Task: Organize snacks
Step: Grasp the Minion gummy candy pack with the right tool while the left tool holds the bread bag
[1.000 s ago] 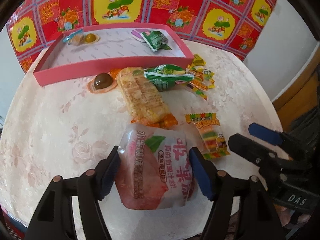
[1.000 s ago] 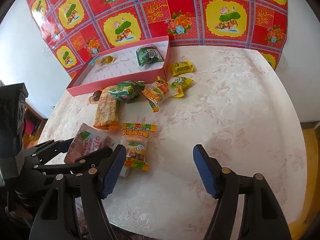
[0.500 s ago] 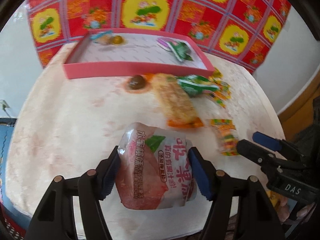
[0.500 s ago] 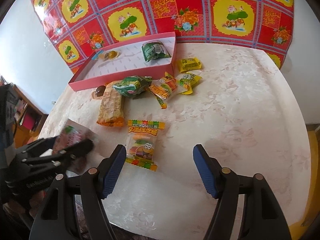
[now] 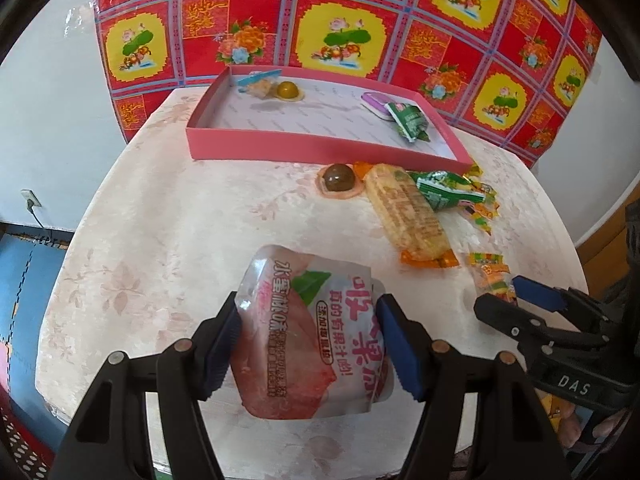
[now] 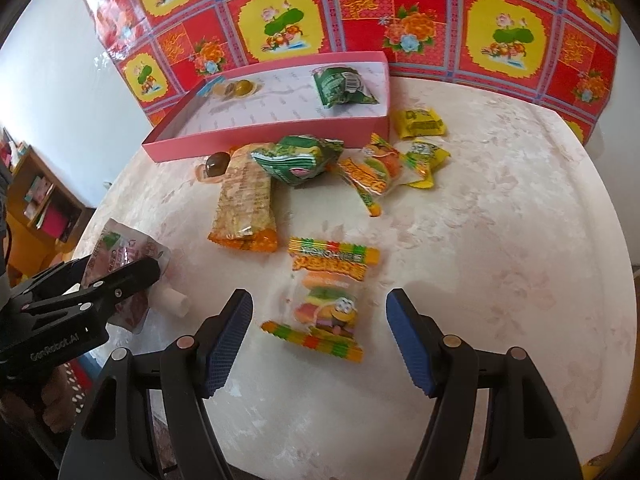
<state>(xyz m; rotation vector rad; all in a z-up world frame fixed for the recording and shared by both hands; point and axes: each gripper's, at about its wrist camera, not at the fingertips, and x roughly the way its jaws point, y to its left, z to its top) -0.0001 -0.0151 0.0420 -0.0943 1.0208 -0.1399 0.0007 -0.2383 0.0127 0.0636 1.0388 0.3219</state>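
My left gripper (image 5: 308, 354) is shut on a pink fruit-jelly pouch (image 5: 304, 332), pads pressing both its sides, near the table's front. In the right wrist view that pouch (image 6: 120, 252) hangs at the left edge with its white spout down. My right gripper (image 6: 320, 332) stands open, its fingers either side of a striped gummy packet (image 6: 328, 300) lying flat on the table. The pink tray (image 5: 300, 146) at the back holds a green packet (image 5: 408, 120), a yellow jelly cup (image 5: 288, 90) and a purple piece (image 5: 376, 100).
In front of the tray (image 6: 260, 140) lie a brown jelly cup (image 6: 216, 164), a long cracker pack (image 6: 244, 200), a green bag (image 6: 296, 160), an orange gummy pack (image 6: 372, 172) and two yellow packets (image 6: 420, 122). A red patterned cloth hangs behind. The right side of the table is bare.
My left gripper has carried the pouch leftward, away from the cracker pack. The right gripper has shifted so the gummy packet now lies between its fingers instead of beside the left one.
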